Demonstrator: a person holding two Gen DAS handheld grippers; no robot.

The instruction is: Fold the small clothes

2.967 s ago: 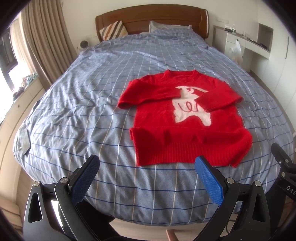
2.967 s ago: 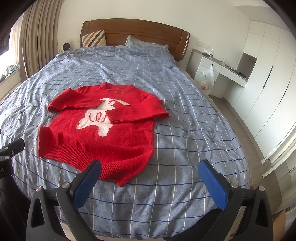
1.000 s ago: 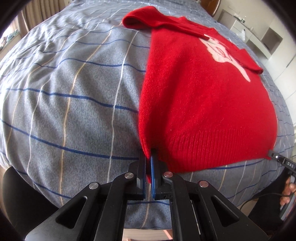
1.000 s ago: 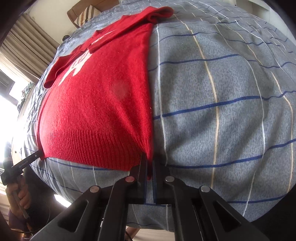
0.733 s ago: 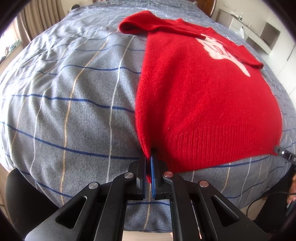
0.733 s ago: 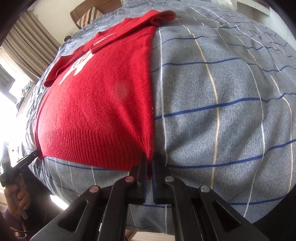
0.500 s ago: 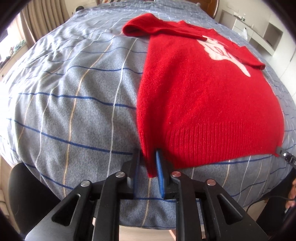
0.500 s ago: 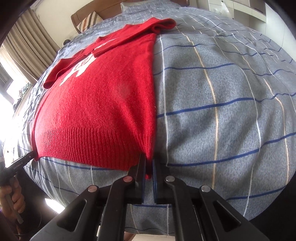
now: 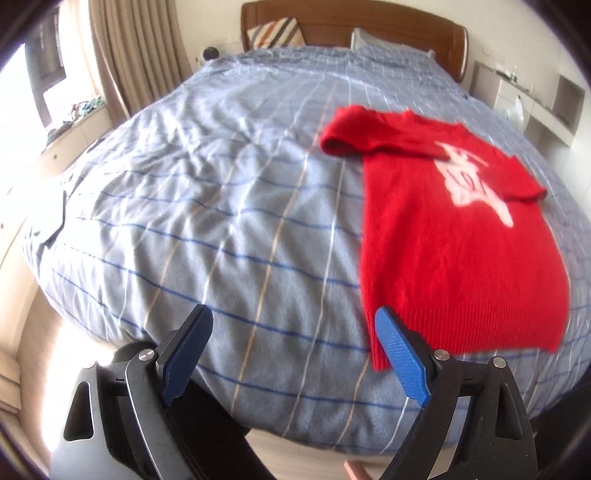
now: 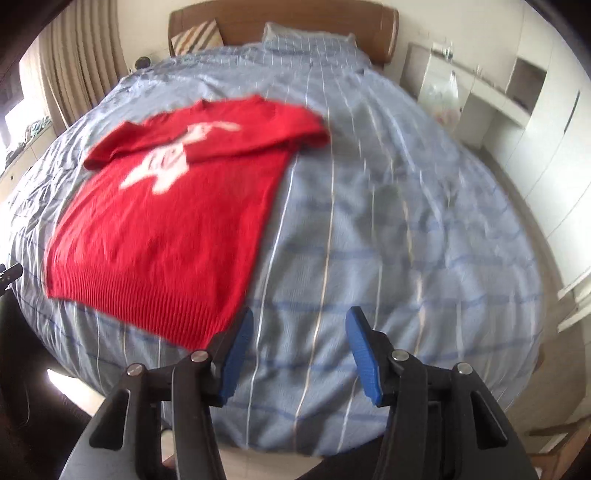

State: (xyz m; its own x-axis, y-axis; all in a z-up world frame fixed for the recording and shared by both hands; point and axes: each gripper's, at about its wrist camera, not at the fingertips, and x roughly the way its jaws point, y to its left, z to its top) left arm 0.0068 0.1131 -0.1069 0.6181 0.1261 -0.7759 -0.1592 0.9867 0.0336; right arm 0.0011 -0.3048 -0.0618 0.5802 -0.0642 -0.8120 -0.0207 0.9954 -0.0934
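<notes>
Red sweater (image 9: 458,251) flat on checked duvet (image 9: 221,221), both grippers' jaws just opened, empty, striped cushion (image 9: 275,31) behind.

- We see both views smeared by motion blur; the white figure on the red sweater (image 9: 458,236) has no readable outline.
- The left gripper (image 9: 293,354) hides the sweater's near left hem corner behind one blue pad.
- The small items on the far right desk (image 10: 476,85) are too small and blurred to identify.
</notes>
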